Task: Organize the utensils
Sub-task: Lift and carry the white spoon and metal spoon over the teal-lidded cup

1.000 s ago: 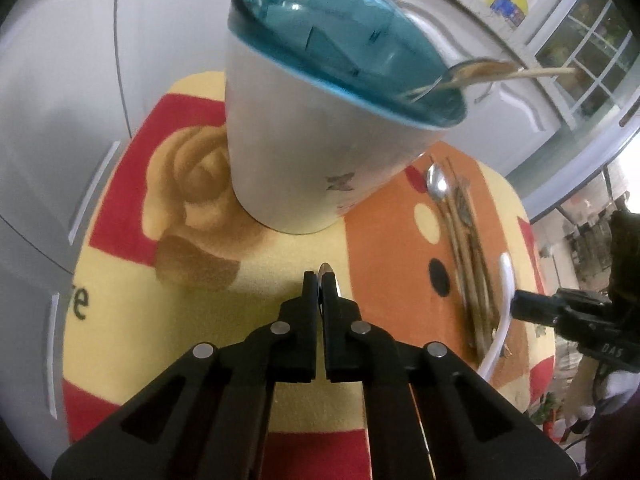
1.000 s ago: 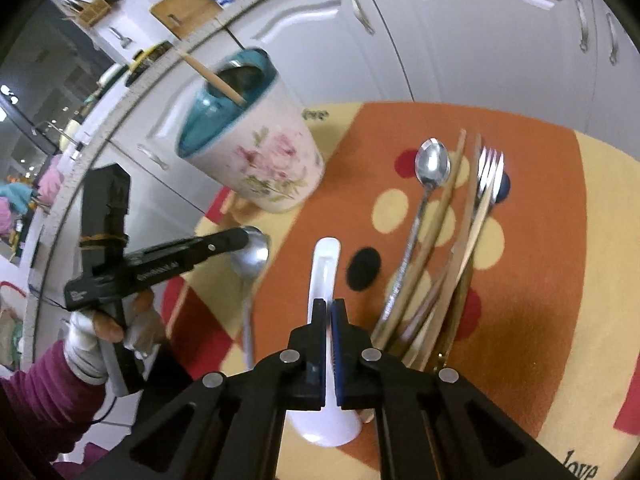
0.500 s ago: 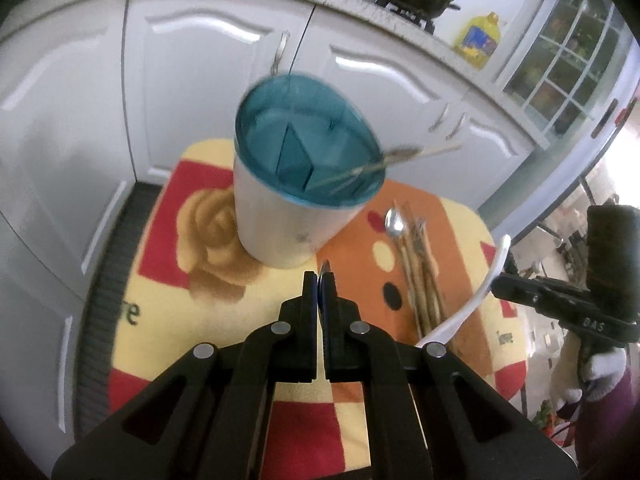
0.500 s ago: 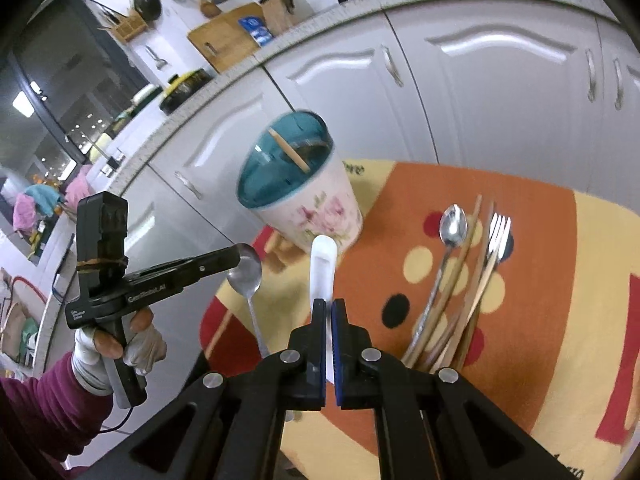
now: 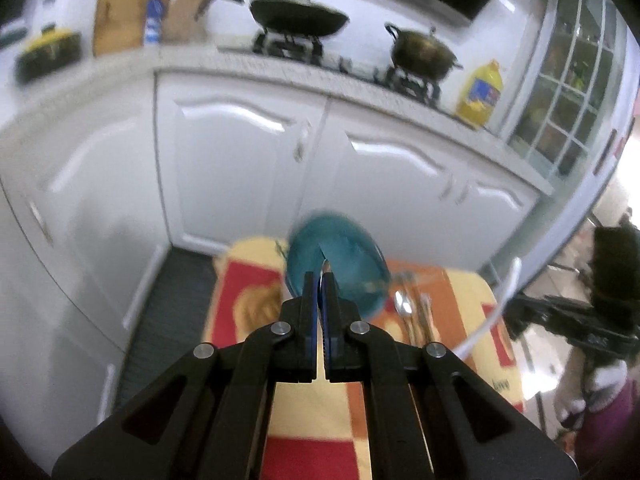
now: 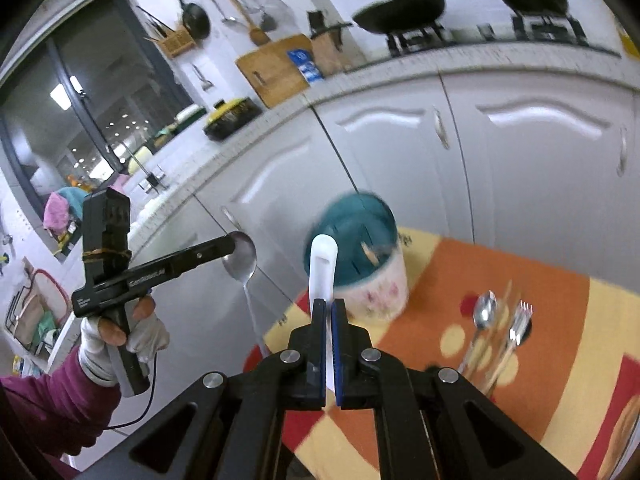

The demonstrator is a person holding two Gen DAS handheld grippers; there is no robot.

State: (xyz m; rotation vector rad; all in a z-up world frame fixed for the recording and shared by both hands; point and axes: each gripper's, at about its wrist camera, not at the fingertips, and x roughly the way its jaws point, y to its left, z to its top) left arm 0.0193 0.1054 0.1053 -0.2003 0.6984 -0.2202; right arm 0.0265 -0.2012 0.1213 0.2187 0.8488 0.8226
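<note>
Though gripped, metal spoon (image 5: pixel 325 267) mostly hidden.

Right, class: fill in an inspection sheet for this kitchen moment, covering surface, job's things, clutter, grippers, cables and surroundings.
Surface: patterned mat on the floor.
Job's things: teal-lined holder upright on the mat, a stick inside; spoon, fork and chopsticks lying beside it.
Clutter: nothing seen.
Grippers: left gripper shut on a metal spoon; right gripper shut on a white spoon; both held above the mat.
Cables: thin black cord below the gloved hand.
Surroundings: white cabinets, wok, pot, oil bottle.
</note>
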